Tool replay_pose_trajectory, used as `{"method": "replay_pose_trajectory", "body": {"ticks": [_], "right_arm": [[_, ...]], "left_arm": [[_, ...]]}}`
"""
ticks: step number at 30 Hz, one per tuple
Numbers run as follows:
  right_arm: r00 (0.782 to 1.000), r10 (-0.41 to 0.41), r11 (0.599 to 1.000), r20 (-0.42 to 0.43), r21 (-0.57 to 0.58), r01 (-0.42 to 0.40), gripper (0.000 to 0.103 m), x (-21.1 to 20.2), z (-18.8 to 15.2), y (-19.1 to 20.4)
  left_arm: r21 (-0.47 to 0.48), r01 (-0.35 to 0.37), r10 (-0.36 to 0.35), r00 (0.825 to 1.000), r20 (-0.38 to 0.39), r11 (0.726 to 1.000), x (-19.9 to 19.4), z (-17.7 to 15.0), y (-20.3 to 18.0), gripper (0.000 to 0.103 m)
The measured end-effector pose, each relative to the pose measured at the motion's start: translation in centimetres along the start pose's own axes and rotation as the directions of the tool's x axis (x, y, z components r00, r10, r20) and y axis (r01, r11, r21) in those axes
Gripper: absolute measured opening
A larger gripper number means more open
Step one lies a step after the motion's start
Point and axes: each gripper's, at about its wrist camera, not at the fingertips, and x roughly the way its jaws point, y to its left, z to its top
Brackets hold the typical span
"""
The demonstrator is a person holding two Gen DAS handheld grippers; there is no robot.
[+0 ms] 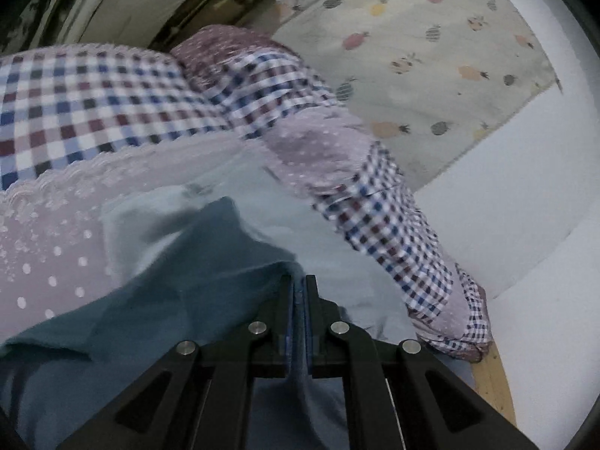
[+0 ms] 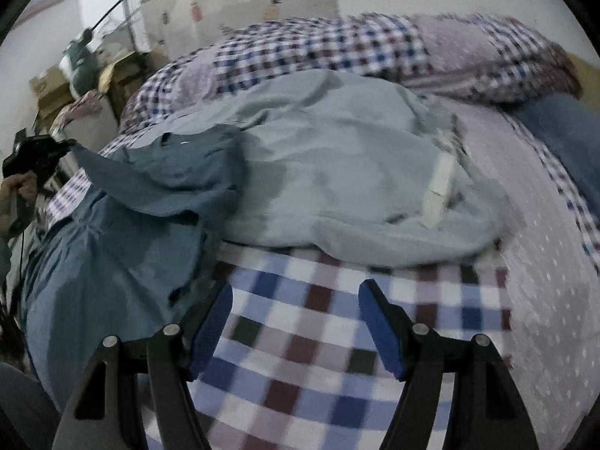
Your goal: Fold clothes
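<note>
The left claw (image 1: 299, 292) is pinched tight on the teal shirt (image 1: 210, 262), lifting a corner. The right claw (image 2: 296, 322) gapes wide and empty above the checked bedspread (image 2: 300, 356), just beside the shirt's hem. The shirt sprawls rumpled over a pale grey garment (image 2: 337, 172); folding looks barely begun, with both pieces left. Beyond the bed: a fruit-print mat (image 1: 412, 56), cardboard boxes (image 2: 56, 90).

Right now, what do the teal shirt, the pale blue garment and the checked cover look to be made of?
Teal shirt: thin woven cloth, matte, probably cotton; it drapes in soft folds where the left hand-held gripper pinches it.
Pale blue garment: similar light woven fabric, matte, finely creased.
Checked cover: woven plaid cloth, flat and matte. Motion blur hides the weave, so fibre is a guess.
</note>
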Motion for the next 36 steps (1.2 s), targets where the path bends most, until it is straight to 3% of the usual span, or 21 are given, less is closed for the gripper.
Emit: {"method": "replay_pose_trajectory", "body": {"ticks": [6,11,12,13,14,17,18,21,22,24,28,32,36], "right_arm": [[0.999,0.021,0.992,0.047,-0.122,-0.015,0.072,3.2,1.4,5.2],[1.000,0.009,0.983,0.000,-0.185,-0.009,0.064,8.3,3.2,8.2],[1.000,-0.001,0.983,-0.015,-0.181,-0.002,0.049,9.6,3.5,8.4],[1.000,-0.004,0.989,-0.030,-0.151,-0.001,0.012,10.5,3.7,8.0],[0.999,-0.005,0.995,-0.048,-0.104,0.000,0.008,11.4,4.0,7.2],[0.993,0.060,0.998,-0.105,0.029,-0.057,0.010,12.7,3.8,4.7],[0.989,0.078,0.996,-0.127,0.042,-0.073,0.010,12.8,3.8,4.3],[0.973,0.093,0.995,-0.212,-0.024,-0.100,0.020,12.1,3.9,4.0],[0.967,0.090,0.994,-0.239,-0.035,-0.102,0.032,11.6,4.2,3.8],[0.969,0.102,0.993,-0.227,-0.042,-0.115,0.043,10.1,5.7,2.8],[0.964,0.225,0.974,-0.142,0.046,-0.220,0.048,9.1,10.6,1.4],[0.927,0.352,0.933,-0.128,0.128,-0.337,0.050,12.9,15.8,1.4],[0.912,0.366,0.924,-0.186,0.186,-0.333,0.050,18.4,18.6,1.9]], "left_arm": [[-0.025,0.015,-0.017,0.998,-0.060,1.000,1.8,-0.2,1.8,0.003],[-0.010,0.071,-0.071,0.992,-0.104,0.997,1.8,-0.7,0.4,0.003],[-0.008,0.086,-0.086,0.990,-0.110,0.996,1.9,-0.7,0.0,0.003],[-0.009,0.106,-0.106,0.987,-0.117,0.994,1.9,-0.7,-0.5,0.003],[-0.010,0.120,-0.120,0.986,-0.116,0.993,1.6,-0.7,-0.8,0.003],[-0.021,0.151,-0.152,0.987,-0.062,0.988,-0.5,-1.4,-0.6,0.003],[-0.025,0.131,-0.132,0.990,-0.053,0.991,-0.9,-1.9,-0.1,0.003],[-0.080,-0.021,0.013,0.995,-0.102,0.997,-0.3,-4.3,3.7,0.003],[-0.108,-0.063,0.050,0.992,-0.113,0.992,-0.3,-5.2,5.1,0.003],[-0.143,-0.094,0.080,0.991,-0.104,0.985,-0.7,-6.3,6.6,0.003],[-0.115,-0.169,0.162,0.985,-0.066,0.979,-1.6,-7.3,7.3,0.004],[-0.143,-0.192,0.184,0.981,-0.067,0.971,-1.1,-8.9,8.2,0.004],[-0.180,-0.194,0.175,0.978,-0.117,0.964,0.2,-9.0,8.6,0.004]]}}
